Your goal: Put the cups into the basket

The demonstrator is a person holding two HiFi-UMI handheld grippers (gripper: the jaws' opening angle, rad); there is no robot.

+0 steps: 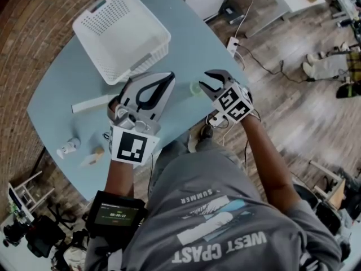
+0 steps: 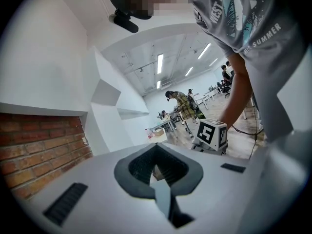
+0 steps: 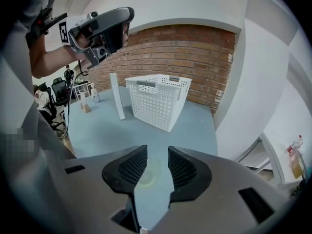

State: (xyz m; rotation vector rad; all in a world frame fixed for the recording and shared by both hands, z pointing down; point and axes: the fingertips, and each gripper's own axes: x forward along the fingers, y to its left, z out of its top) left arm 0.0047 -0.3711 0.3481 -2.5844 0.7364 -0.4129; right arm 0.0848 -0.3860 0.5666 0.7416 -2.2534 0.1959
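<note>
A pale green translucent cup (image 1: pixel 195 88) stands upright on the light blue table (image 1: pixel 186 38), near its right edge. My right gripper (image 1: pixel 204 82) hangs open just right of it, tilted down. In the right gripper view the cup (image 3: pixel 147 173) shows from above in the gap of the right gripper (image 3: pixel 157 150), partly hidden by the left pad; no pad touches it. The white perforated basket (image 1: pixel 148 54) sits at the table's far left and appears as an empty-looking basket (image 3: pixel 156 104) beyond the jaws. My left gripper (image 1: pixel 168 79) is raised beside the basket, its tips together; the left gripper (image 2: pixel 156 146) holds nothing.
A white slab (image 1: pixel 93 103) lies left of my left gripper and stands upright as a slab (image 3: pixel 117 95) beside the basket. A small white bottle (image 1: pixel 69 147) and a wooden block (image 1: pixel 96 154) sit near the table's front left edge. Cables and a power strip (image 1: pixel 232 45) lie on the floor.
</note>
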